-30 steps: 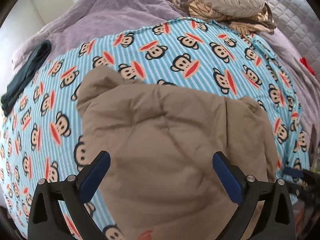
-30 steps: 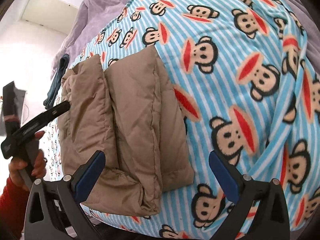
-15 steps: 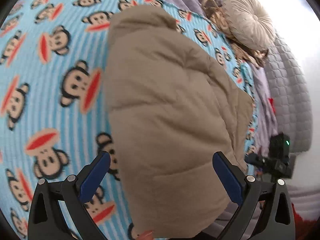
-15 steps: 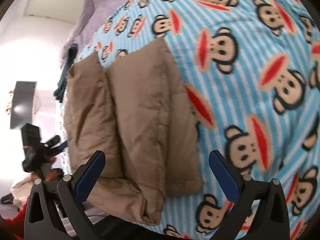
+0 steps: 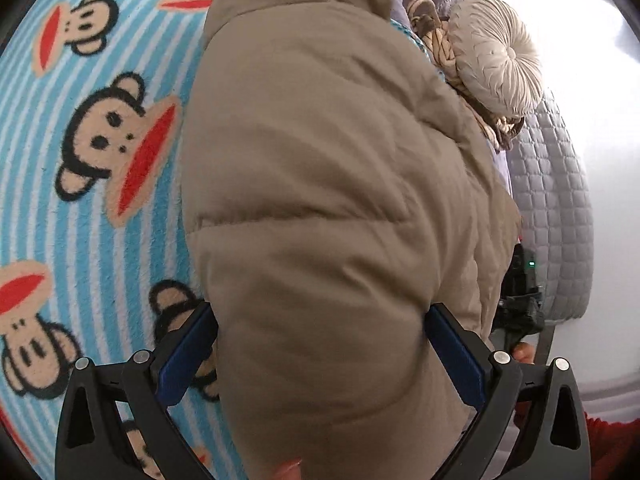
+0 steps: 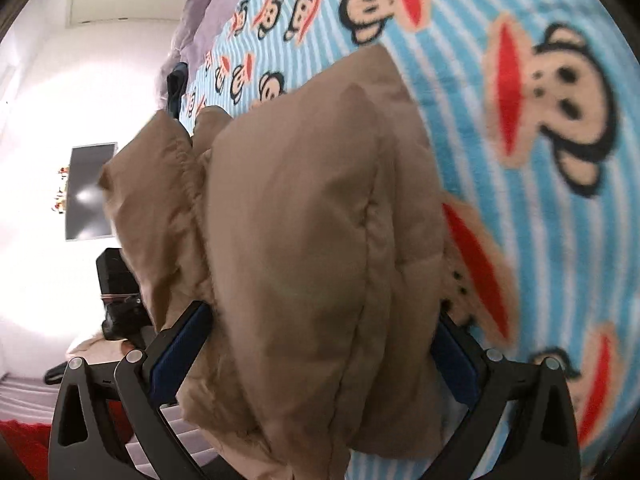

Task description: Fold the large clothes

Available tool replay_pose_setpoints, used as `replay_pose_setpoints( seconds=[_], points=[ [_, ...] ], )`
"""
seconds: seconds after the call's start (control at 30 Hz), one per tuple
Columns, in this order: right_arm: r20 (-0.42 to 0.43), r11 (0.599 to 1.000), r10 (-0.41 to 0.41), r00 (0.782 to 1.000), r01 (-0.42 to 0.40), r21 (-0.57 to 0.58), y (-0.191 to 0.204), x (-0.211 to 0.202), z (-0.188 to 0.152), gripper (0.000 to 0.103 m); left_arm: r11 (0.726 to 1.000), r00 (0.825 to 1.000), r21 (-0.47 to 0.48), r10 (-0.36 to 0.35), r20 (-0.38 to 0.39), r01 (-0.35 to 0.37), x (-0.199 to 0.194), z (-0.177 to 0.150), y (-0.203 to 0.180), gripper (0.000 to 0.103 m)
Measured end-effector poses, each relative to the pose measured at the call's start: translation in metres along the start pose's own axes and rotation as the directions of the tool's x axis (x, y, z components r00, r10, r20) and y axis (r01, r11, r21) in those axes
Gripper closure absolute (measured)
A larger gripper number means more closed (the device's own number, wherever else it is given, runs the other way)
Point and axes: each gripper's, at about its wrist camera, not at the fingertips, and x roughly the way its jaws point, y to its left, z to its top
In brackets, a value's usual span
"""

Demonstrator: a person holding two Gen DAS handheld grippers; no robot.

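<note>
Clearly, in the left wrist view, the left claw (image 5: 320, 344) stands wide apart with its blue pads on either side of the near end of the tan puffer jacket (image 5: 336, 184). Whether the pads press the padding or only flank it, I cannot tell. The jacket lies in a thick folded bundle on the monkey-print blanket (image 5: 92, 184) that covers the bed, running from the claw away toward the far side. Beyond its far right edge sit a round pleated cushion (image 5: 496, 60) and a grey quilted cover (image 5: 560, 216).

From the right wrist view, the right claw (image 6: 320, 344) is likewise spread wide, its pads at either side of the bundle's other end (image 6: 304, 240). Here the jacket shows stacked quilted layers, with a looser flap bulging out to the left, past the edge of the blanket (image 6: 540, 160). Again, contact between pads and fabric cannot be made out.

Judging by this, the fold is mostly made and the step in hand is taking hold of both ends of the bundle. The next move probably calls for closing on the full thickness at each end together, so that no inner layer slides out, and for tucking in that loose left flap.
</note>
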Motion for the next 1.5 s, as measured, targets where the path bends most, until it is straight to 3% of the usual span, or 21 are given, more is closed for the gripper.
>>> replay_pose_setpoints(
  seconds=[0.2, 0.33, 0.37, 0.4, 0.53, 0.63, 0.9, 1.1, 1.33, 1.5],
  points=[
    [-0.041, 0.999, 0.022, 0.999, -0.020, 0.045, -0.009, 0.026, 0.013, 0.000, 0.999, 0.999, -0.037, -0.029, -0.013, 0.029, 0.015, 0.003, 0.009, 0.000],
    [-0.027, 0.998, 0.014, 1.000, -0.012, 0.063, -0.004, 0.029, 0.015, 0.003, 0.991, 0.993, -0.089, -0.106, -0.049, 0.102, 0.024, 0.006, 0.021, 0.000],
    [-0.021, 0.997, 0.023, 1.000, -0.022, 0.075, -0.001, 0.032, 0.016, 0.007, 0.987, 0.990, -0.105, -0.132, -0.059, 0.125, 0.027, 0.007, 0.022, 0.000],
    [-0.012, 0.995, 0.048, 0.999, -0.047, 0.093, -0.001, 0.033, 0.016, 0.020, 0.986, 0.989, -0.107, -0.137, -0.059, 0.130, 0.029, 0.007, 0.021, 0.000],
    [0.036, 0.992, 0.052, 0.998, -0.056, 0.114, 0.011, 0.032, 0.013, 0.049, 0.989, 0.989, -0.063, -0.139, -0.048, 0.136, 0.018, 0.008, 0.008, 0.018],
    [0.067, 0.994, 0.051, 0.996, -0.057, 0.089, 0.029, 0.028, 0.007, 0.057, 0.985, 0.985, -0.045, -0.167, -0.037, 0.165, 0.000, 0.012, 0.003, 0.024],
    [0.157, 0.989, 0.130, 0.979, -0.138, 0.045, 0.091, 0.033, -0.001, 0.057, 0.978, 0.979, 0.063, -0.202, 0.038, 0.200, -0.071, 0.047, -0.009, 0.024],
    [0.161, 0.983, 0.182, 0.970, -0.180, -0.026, 0.148, 0.070, 0.029, 0.057, 0.981, 0.974, 0.103, -0.180, 0.136, 0.166, -0.129, 0.085, 0.009, 0.024],
    [0.139, 0.978, 0.202, 0.969, -0.194, -0.074, 0.196, 0.135, 0.074, 0.058, 0.993, 0.970, 0.087, -0.093, 0.224, 0.075, -0.167, 0.135, 0.055, 0.024],
    [0.102, 0.988, 0.147, 0.984, -0.141, -0.064, 0.206, 0.192, 0.104, 0.057, 1.000, 0.976, 0.015, 0.003, 0.219, -0.007, -0.150, 0.160, 0.112, 0.023]
  ],
)
